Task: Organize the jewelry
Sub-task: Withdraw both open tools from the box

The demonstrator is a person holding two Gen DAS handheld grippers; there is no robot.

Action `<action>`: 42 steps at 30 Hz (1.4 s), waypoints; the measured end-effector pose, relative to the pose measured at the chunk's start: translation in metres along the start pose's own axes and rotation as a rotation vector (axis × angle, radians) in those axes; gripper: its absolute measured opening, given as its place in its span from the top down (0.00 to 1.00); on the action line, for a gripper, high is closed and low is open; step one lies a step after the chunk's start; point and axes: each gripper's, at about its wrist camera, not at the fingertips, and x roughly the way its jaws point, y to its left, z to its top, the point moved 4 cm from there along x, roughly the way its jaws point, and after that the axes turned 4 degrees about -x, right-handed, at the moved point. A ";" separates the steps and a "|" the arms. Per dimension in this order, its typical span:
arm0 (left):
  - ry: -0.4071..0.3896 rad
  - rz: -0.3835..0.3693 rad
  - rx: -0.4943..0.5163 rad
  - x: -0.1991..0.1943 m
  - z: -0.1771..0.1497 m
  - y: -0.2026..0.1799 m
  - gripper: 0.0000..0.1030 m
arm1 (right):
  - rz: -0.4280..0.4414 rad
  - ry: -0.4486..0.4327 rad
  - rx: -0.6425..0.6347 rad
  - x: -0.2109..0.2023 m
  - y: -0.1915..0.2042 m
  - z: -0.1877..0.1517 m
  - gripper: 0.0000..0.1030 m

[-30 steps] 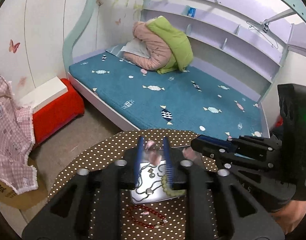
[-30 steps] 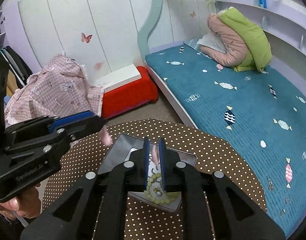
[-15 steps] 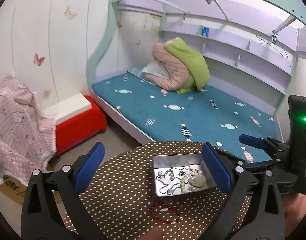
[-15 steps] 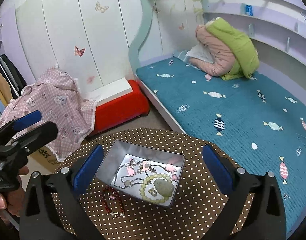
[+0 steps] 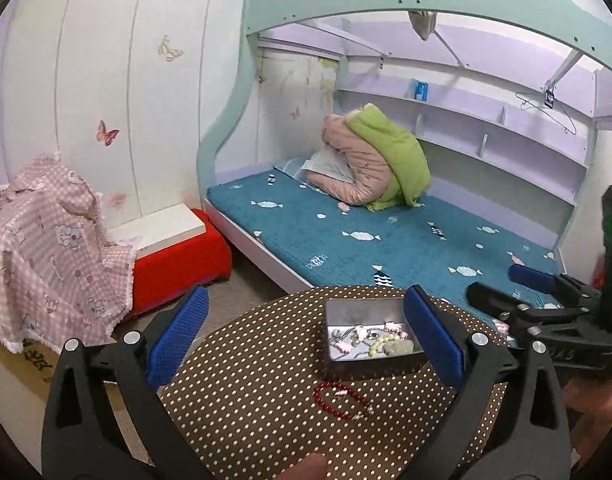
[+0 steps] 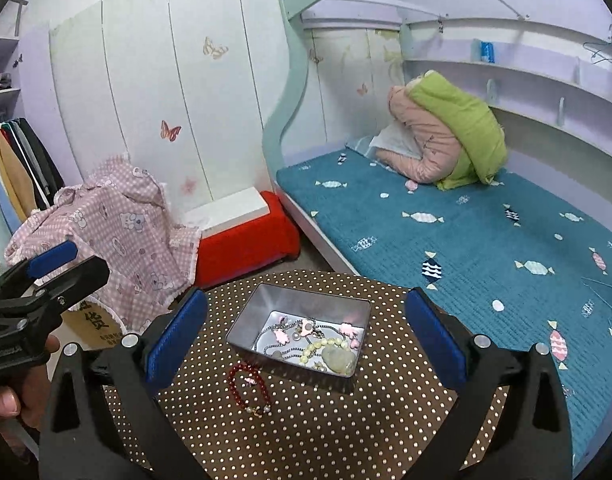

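Both grippers are wide apart and hold nothing. Their jaws have just been opening. The left gripper (image 5: 303, 332) and the right gripper (image 6: 306, 330) hang over the round bench (image 6: 326, 432), which has a brown cloth with white dots. Each one has blue pads (image 6: 177, 336) on black arms.

Close to the grippers, a red bead bracelet (image 6: 247, 388) lies flat on the cloth, just beside the tin and outside it. The metal tin (image 6: 265, 308) sits on the bench a little farther on. Inside it lie a silver chain with pink charms (image 6: 301, 330) and a pale green bead bracelet (image 6: 326, 346) with a green stone, all mixed together.

Past the bench is a red box (image 6: 245, 244) on the floor and a pink checked cloth (image 6: 117, 220). A bed with a blue cover (image 6: 466, 232) is beyond, with a pink and green coat (image 6: 446, 140) piled at its far end.
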 end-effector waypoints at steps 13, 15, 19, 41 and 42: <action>-0.048 0.066 -0.039 -0.053 -0.043 0.027 0.05 | -0.057 -0.029 -0.040 -0.039 0.023 -0.032 0.08; -0.047 0.064 -0.046 -0.057 -0.051 0.032 0.05 | -0.060 -0.012 -0.063 -0.038 0.029 -0.040 0.08; -0.025 0.082 -0.058 -0.059 -0.068 0.044 0.05 | -0.008 0.071 -0.111 -0.014 0.047 -0.063 0.07; 0.132 0.120 -0.116 -0.012 -0.129 0.073 0.05 | 0.204 0.334 -0.260 0.111 0.095 -0.131 0.60; 0.134 0.120 -0.117 -0.010 -0.129 0.073 0.05 | 0.209 0.348 -0.270 0.118 0.097 -0.133 0.62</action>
